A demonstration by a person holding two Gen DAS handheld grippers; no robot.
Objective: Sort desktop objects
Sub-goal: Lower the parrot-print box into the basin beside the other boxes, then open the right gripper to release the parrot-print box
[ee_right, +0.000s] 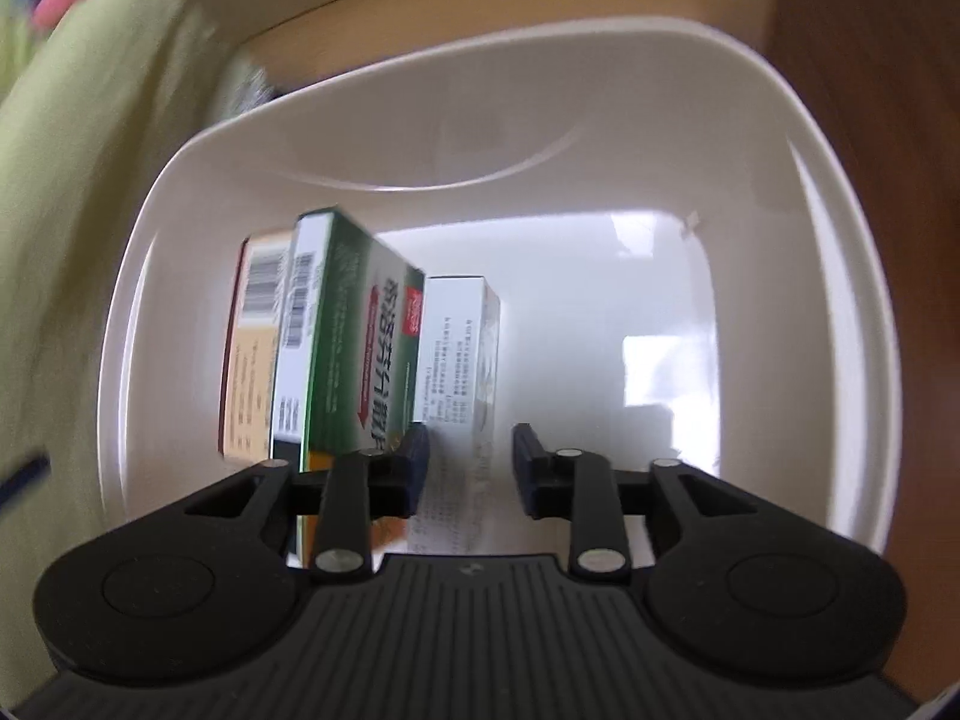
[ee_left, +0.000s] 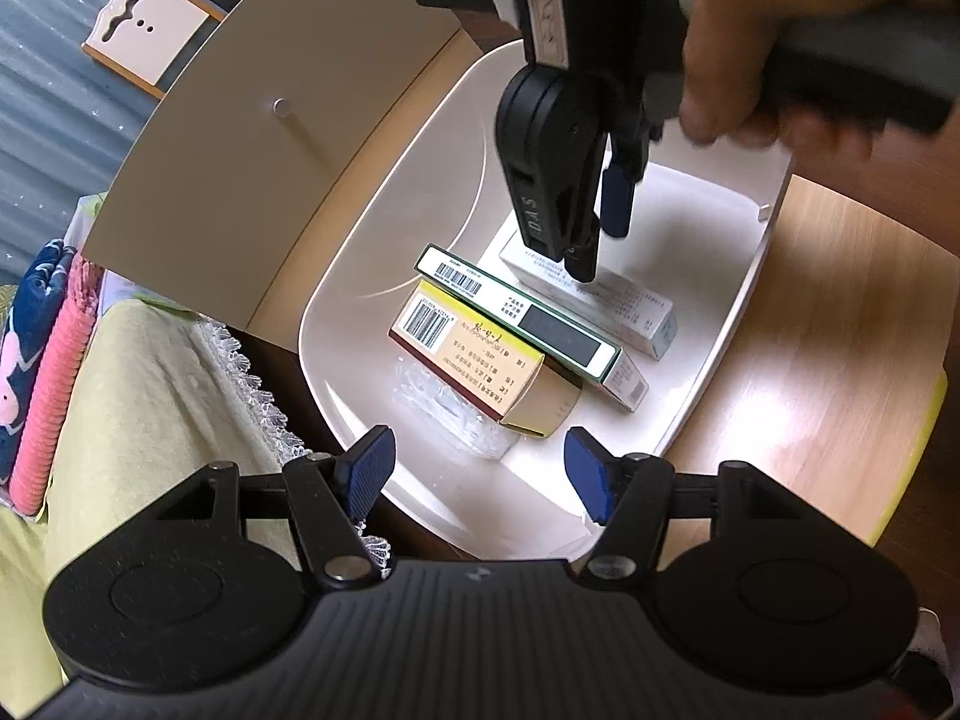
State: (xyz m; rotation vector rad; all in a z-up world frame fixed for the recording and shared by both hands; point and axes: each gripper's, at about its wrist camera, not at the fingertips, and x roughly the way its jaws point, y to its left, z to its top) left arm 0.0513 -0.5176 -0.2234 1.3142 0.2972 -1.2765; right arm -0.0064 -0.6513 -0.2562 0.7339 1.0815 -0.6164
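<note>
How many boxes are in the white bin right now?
3: white box under the right hand-held gripper, green box leaning on the yellow box. More may be hidden.

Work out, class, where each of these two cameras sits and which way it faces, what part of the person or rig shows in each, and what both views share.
Left wrist: on the left gripper, jaws open, looking down into the white bin from its near rim; the hand and right gripper show.
Right wrist: on the right gripper, open, low inside the bin, astride the white box.
Shared: bin, green box, white box.
</note>
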